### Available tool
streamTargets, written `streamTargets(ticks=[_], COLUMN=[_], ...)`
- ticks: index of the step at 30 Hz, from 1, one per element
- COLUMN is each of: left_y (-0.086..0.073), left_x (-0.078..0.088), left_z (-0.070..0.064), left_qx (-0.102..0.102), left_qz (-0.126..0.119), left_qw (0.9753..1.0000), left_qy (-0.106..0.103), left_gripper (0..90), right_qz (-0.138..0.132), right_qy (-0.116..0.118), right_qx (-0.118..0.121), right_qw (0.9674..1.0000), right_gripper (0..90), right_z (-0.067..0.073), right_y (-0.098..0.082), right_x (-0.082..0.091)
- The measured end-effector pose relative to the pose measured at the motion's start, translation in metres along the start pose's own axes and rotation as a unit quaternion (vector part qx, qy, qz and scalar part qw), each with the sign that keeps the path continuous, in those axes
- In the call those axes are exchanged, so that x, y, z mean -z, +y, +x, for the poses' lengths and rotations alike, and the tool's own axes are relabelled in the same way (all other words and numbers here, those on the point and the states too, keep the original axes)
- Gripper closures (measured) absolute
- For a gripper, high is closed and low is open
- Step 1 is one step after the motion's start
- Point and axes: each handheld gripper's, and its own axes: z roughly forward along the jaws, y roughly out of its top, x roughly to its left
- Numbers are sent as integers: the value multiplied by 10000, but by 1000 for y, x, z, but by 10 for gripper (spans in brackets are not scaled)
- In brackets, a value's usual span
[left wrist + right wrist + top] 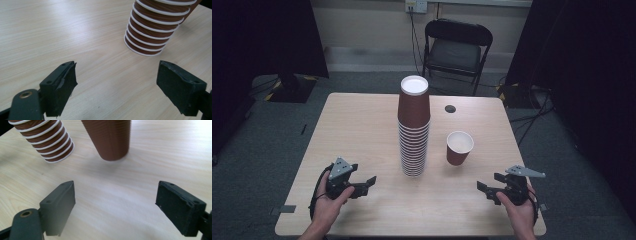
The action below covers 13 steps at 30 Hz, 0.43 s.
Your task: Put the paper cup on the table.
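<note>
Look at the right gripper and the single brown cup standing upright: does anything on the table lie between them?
Nothing visible does. The right gripper is open, with bare wooden table between it and the single cup. The tall cup stack stands to the cup's left, off that line.

Each claw is matt black with two blocky, flat-faced jaws. The left claw (371,181) carries a grey three-cornered plate on top, as does the right claw (482,188). A brass-coloured bushing sits at the lower left jaw pivot in both gripper views. A black cable trails from each unit. Both forearms are bare.
</note>
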Motion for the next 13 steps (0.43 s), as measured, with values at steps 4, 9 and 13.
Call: streamTargets(ticks=[4, 9, 13], left_y=[0, 0, -2], left_x=[0, -1, -2], left_z=[0, 0, 0], left_qx=[32, -8, 16], left_qz=[9, 18, 26], left_qw=[10000, 10000, 10000], left_qy=[-36, -19, -6], left_gripper=[159, 159, 160], right_qz=[5, -174, -208], right_qy=[-61, -87, -128], right_qx=[-38, -57, -16], right_qw=[10000, 9998, 9997], right_gripper=[155, 145, 139], right_z=[1, 1, 1], right_y=[-10, -26, -30], right_x=[14, 28, 29])
